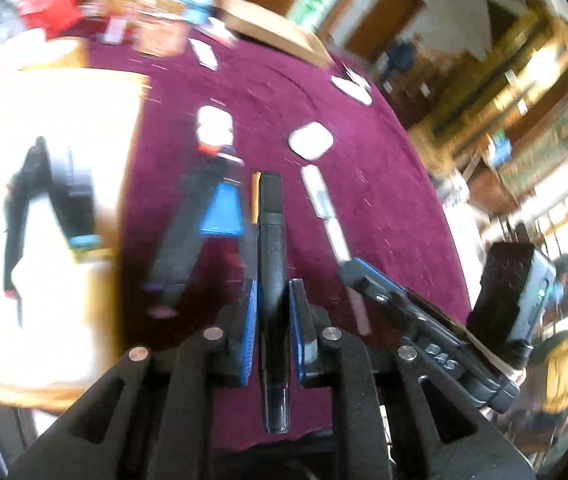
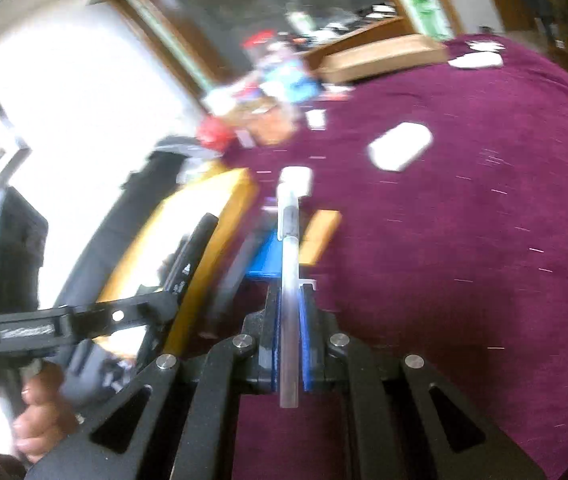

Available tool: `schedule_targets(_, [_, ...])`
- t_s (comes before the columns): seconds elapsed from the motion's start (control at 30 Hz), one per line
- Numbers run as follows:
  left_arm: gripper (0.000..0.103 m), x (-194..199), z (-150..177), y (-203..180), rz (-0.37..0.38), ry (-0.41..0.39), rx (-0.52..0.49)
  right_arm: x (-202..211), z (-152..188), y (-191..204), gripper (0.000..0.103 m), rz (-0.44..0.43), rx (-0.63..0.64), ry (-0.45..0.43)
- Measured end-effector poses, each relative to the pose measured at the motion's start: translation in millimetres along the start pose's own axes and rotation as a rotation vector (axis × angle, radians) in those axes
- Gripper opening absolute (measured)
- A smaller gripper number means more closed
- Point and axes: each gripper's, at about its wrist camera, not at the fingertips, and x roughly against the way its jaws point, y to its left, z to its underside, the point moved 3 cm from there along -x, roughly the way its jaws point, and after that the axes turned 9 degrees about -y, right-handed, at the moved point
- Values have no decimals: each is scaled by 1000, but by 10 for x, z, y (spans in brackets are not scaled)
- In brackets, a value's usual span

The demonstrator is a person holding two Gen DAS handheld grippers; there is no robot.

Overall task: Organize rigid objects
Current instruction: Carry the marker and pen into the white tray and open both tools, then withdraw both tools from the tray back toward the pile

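In the left wrist view, the left gripper (image 1: 272, 304) at lower centre is clamped on a black marker (image 1: 271, 240) above the maroon desk (image 1: 384, 208). In the right wrist view, the right gripper (image 2: 290, 300) at lower centre pinches a clear-barrelled pen (image 2: 288, 264); 1 white case (image 2: 400, 146) lies upper right.

Your black marker (image 1: 271, 264): lengthwise between blue pads, above the maroon cloth. Your clear-barrelled pen (image 2: 290, 280): clamped likewise, white cap forward.
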Motion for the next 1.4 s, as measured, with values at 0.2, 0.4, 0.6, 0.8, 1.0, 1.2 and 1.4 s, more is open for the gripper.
schedule_targets(0.2, [13, 503, -205, 871, -131, -135, 151, -400, 50, 793, 8, -141, 98, 82])
schedule_targets(0.4, [13, 538, -160, 1631, -220, -130, 275, -1004, 169, 1217, 8, -125, 173, 214])
schedule_targets(0.6, [13, 447, -109, 1922, -252, -116, 324, -1445, 189, 1394, 8, -116, 187, 283])
schedule_targets(0.8, [13, 412, -106, 2074, -291, -104, 328, -1725, 185, 1465, 8, -81, 213, 314])
schedule_targets(1.0, [13, 331, -141, 2116, -316, -88, 315, -1896, 188, 1505, 8, -58, 222, 334])
schedule_targets(1.2, [14, 320, -154, 2084, -334, -97, 275, -1964, 212, 1537, 8, -46, 232, 330])
schedule_targets(1.4, [44, 435, -151, 1879, -406, -161, 182, -1721, 122, 1522, 33, -103, 227, 275])
